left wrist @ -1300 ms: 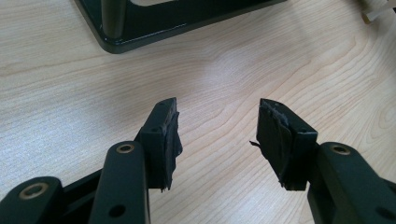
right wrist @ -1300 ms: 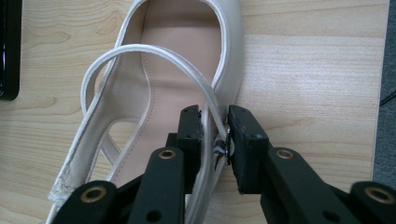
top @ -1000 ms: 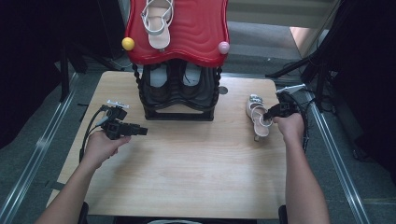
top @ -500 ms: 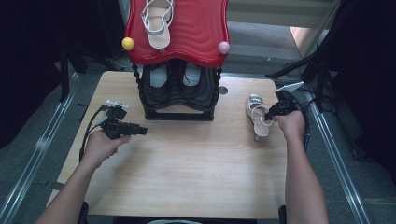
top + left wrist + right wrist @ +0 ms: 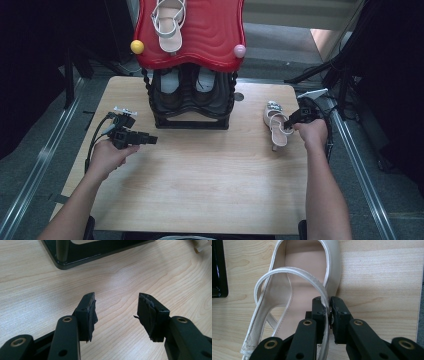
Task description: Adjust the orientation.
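A cream heeled shoe with a jewelled toe lies on the right side of the wooden table. My right gripper reaches it from the right. Its jaws have just been closing. In the right gripper view the gripper is shut on the shoe's heel strap, where the strap meets the side wall of the shoe. My left gripper is held low over the table's left part, open, with bare wood between its jaws.
A black shoe rack with a red wavy top stands at the table's back middle. Another cream strap shoe lies on that top, and dark shoes sit on a lower shelf. The rack's base is just ahead of my left gripper.
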`<state>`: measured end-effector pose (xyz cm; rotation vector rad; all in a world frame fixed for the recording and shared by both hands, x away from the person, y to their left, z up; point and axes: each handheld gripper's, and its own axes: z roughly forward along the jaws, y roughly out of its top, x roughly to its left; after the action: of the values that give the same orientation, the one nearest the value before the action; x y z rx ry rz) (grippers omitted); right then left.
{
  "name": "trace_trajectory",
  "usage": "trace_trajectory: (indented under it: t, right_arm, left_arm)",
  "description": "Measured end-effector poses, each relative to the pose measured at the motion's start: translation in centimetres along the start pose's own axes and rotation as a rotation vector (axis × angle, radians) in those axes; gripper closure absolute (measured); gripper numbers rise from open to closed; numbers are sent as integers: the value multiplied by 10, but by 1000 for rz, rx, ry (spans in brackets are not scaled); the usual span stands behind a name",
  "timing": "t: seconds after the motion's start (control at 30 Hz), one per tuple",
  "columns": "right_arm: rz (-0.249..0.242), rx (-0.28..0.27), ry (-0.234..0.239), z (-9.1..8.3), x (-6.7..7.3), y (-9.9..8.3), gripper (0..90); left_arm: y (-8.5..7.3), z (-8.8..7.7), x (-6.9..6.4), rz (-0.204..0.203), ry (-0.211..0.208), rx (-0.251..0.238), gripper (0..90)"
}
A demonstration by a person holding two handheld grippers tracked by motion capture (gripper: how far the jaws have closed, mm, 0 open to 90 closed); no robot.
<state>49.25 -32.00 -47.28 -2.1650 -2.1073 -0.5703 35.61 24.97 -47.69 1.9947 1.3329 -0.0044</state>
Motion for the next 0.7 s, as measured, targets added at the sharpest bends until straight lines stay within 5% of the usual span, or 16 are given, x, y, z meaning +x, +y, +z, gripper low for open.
trace_trajectory:
  t: [0.17, 0.4, 0.7]
  right_arm:
    - [-10, 14, 4, 1, 0, 2, 796]
    - [-65, 76, -60, 3, 5, 11, 743]
    - [-17, 77, -46, 4, 5, 12, 830]
  left_arm:
    - [0, 1, -1, 2, 0, 0, 493]
    - [0, 1, -1, 3, -1, 7, 493]
    - [0, 1, 0, 2, 0, 2, 493]
